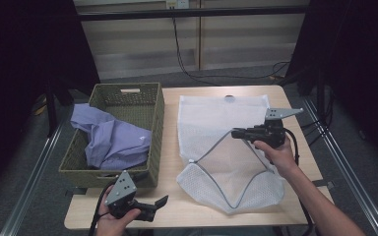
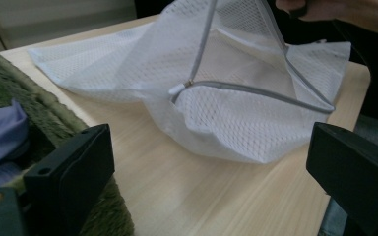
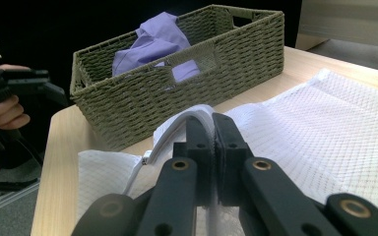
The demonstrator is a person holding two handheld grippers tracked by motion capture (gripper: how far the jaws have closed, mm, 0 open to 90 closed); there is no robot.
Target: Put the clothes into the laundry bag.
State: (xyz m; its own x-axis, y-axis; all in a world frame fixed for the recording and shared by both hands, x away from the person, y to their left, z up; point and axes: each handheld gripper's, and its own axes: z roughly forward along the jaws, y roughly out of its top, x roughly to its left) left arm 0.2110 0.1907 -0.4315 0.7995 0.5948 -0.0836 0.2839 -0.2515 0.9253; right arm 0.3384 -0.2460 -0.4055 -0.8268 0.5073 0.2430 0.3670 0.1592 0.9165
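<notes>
One mesh laundry bag (image 1: 226, 142), edge pinched by right gripper (image 1: 237, 132); one wicker basket (image 1: 123, 98); one purple garment (image 1: 113, 140); left gripper (image 1: 161, 202) agape, empty.

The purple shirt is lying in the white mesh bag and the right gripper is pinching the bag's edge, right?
Not quite. The purple shirt lies in the green woven basket, as the high view shows. The right gripper does pinch the edge of the white mesh bag.
</notes>
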